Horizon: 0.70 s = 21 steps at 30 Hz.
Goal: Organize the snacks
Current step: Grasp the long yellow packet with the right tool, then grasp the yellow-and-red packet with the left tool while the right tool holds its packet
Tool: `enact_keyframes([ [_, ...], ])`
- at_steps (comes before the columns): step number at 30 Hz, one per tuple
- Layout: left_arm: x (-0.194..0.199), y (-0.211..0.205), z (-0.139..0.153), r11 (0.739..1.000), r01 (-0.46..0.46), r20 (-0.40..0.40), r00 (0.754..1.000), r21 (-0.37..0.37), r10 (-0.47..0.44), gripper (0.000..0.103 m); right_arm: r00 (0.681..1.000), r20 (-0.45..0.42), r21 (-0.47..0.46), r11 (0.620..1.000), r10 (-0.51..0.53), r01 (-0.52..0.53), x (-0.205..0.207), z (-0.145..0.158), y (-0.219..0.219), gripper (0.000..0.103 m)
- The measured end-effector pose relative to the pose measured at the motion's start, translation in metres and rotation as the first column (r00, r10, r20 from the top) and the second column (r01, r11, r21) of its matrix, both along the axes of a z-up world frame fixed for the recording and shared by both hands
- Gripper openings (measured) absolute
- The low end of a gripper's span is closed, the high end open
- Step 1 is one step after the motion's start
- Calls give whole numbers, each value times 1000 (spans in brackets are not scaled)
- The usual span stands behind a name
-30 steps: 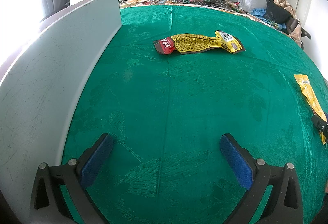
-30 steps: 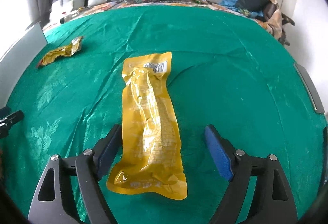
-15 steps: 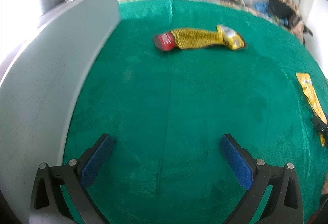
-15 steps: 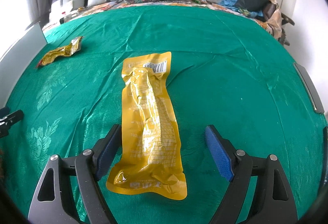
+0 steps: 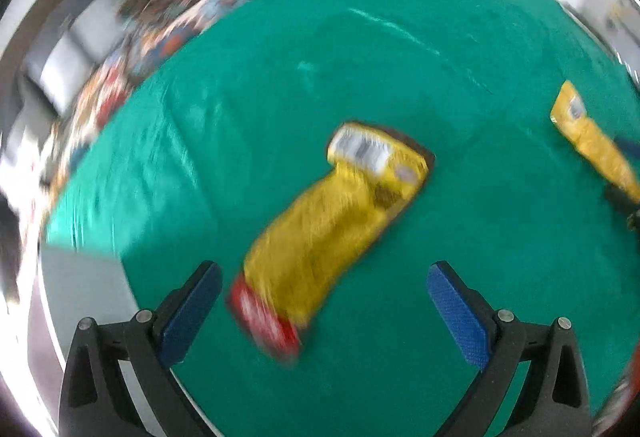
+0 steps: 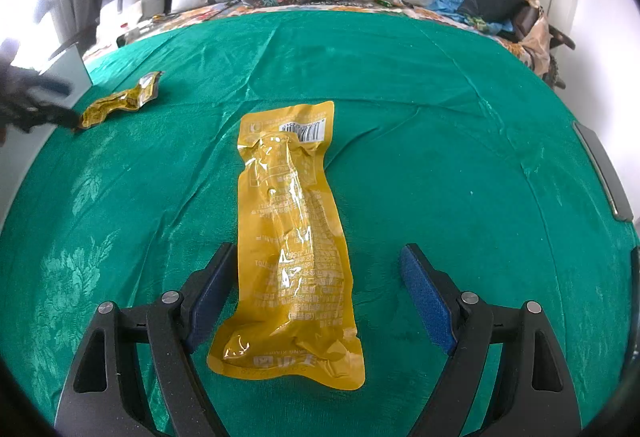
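The left hand-held gripper [image 5: 322,307], spread wide, straddles the red end of a yellow-red pack [image 5: 332,233] lying on the green cloth [image 5: 280,77], while the right hand-held gripper [image 6: 316,289], also spread, straddles a yellow pack [image 6: 292,237]; both look poised to grasp, needing lowering and closing next.

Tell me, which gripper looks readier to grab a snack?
Probably the right gripper: it sits open and steady around the plain yellow packet. The left gripper is open too, but its view is blurred.
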<state>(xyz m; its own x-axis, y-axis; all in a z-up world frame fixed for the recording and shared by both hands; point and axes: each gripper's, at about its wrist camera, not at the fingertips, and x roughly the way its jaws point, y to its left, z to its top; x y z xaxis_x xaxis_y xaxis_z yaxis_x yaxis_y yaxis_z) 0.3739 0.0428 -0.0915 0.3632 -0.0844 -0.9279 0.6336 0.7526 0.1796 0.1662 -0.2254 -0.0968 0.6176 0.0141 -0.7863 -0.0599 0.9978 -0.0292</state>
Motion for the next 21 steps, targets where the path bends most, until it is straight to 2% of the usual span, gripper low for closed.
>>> enact_keyframes([
  [2,17,-2,-10,1000,1,16,1000,-1,-1,101,1000,0,0,1000,0,0,0,0,0,85],
  [4,32,3,-24,998,-52,-12,999,-24,52,103,1000,0,0,1000,0,0,0,0,0,85],
  [6,39,11,-28,989,-106,-37,994,-106,103,103,1000,0,0,1000,0,0,0,0,0,85],
  [9,40,26,-32,962,-199,-92,978,-184,185,103,1000,0,0,1000,0,0,0,0,0,85],
  [13,27,18,-33,971,-163,-119,982,-173,143,101,1000,0,0,1000,0,0,0,0,0,85],
  [14,23,13,-32,976,-141,-119,985,-165,122,99,1000,0,0,1000,0,0,0,0,0,85],
  [15,19,9,-30,979,-120,-107,989,-163,103,87,1000,0,0,1000,0,0,0,0,0,85],
  [16,14,6,-26,978,-106,-104,991,-177,89,69,1000,0,0,1000,0,0,0,0,0,85],
  [19,0,-2,-25,981,-100,-110,990,-168,83,48,1000,0,0,1000,0,0,0,0,-1,85],
  [21,-10,-5,-25,981,-105,-114,990,-162,88,47,1000,0,0,1000,0,0,0,0,0,85],
])
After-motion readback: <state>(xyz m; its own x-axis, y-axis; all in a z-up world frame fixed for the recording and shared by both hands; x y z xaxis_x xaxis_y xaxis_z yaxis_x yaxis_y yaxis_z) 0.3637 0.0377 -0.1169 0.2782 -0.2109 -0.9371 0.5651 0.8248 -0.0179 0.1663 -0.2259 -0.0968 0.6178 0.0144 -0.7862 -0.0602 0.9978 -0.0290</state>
